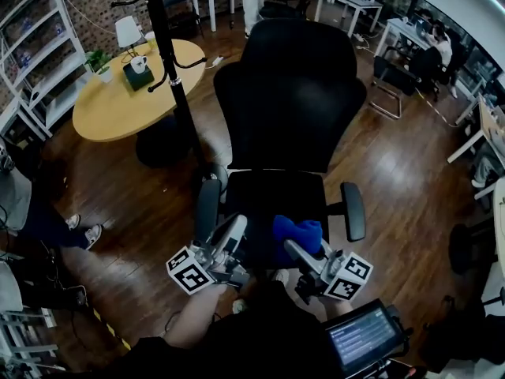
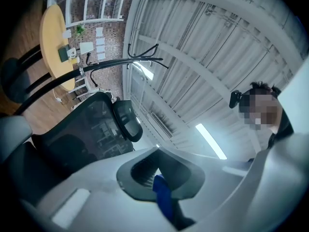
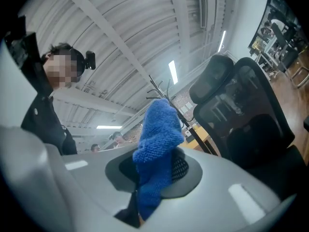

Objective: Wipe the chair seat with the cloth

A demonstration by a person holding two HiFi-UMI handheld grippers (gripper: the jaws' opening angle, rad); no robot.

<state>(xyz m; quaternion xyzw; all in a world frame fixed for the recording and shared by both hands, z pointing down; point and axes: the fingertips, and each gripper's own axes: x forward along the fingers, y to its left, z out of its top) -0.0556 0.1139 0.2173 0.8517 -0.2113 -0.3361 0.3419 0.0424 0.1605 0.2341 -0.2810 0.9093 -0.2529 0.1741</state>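
Note:
A black office chair stands in front of me, its seat (image 1: 264,196) partly covered by my grippers. My right gripper (image 1: 293,245) (image 3: 150,187) is shut on a blue knitted cloth (image 1: 300,233) (image 3: 157,144), which bunches up above the jaws over the seat's near right part. My left gripper (image 1: 235,227) (image 2: 161,190) hovers over the near left part of the seat with its jaws together; only a thin smooth blue strip (image 2: 164,199) shows at their seam. Both gripper views tilt up towards the ceiling and the chair's backrest (image 1: 288,93).
Armrests (image 1: 207,204) (image 1: 353,210) flank the seat. A black coat stand (image 1: 170,54) and a round yellow table (image 1: 118,101) stand to the left behind the chair. A seated person's feet (image 1: 79,227) are at far left. A tablet (image 1: 363,338) sits at the bottom right.

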